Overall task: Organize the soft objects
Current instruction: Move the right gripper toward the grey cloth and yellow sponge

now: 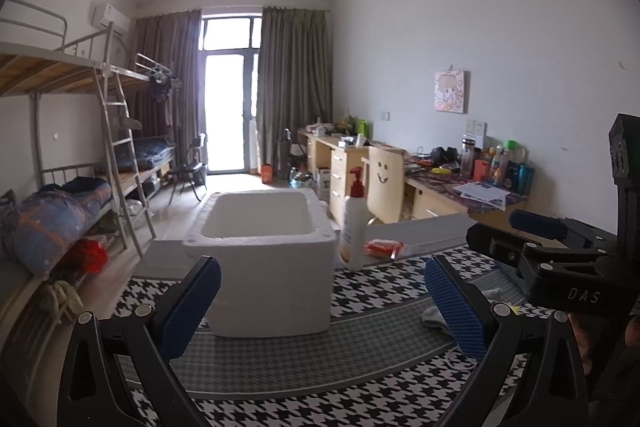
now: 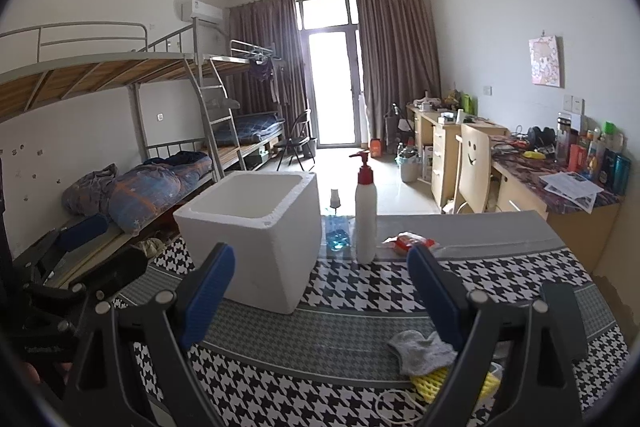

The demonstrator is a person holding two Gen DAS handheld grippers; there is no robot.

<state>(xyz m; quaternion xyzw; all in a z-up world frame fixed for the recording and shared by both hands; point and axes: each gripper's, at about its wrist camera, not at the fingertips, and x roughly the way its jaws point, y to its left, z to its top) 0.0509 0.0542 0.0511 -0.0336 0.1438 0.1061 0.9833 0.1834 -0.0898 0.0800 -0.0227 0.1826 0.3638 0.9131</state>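
Note:
A grey sock (image 2: 420, 347) lies crumpled on the houndstooth tablecloth (image 2: 360, 291), partly over a yellow mesh piece (image 2: 432, 383), just inside my right gripper's right finger. The sock (image 1: 434, 317) also shows beside my left gripper's right pad. An open white foam box (image 2: 256, 239) stands upright ahead, and it (image 1: 264, 259) is straight in front of my left gripper. My right gripper (image 2: 322, 295) is open with nothing between its pads. My left gripper (image 1: 324, 307) is open too, low over the cloth. Each gripper is seen from the other's side: the right one (image 1: 496, 231), the left one (image 2: 108, 247).
A white pump bottle with a red top (image 2: 366, 219) stands right of the box. A red packet (image 2: 408, 241) and a lying blue spray bottle (image 2: 336, 231) are near it. A white cord (image 2: 392, 407) lies near the front edge. Bunk beds (image 1: 80, 211) left, cluttered desks (image 2: 560, 183) right.

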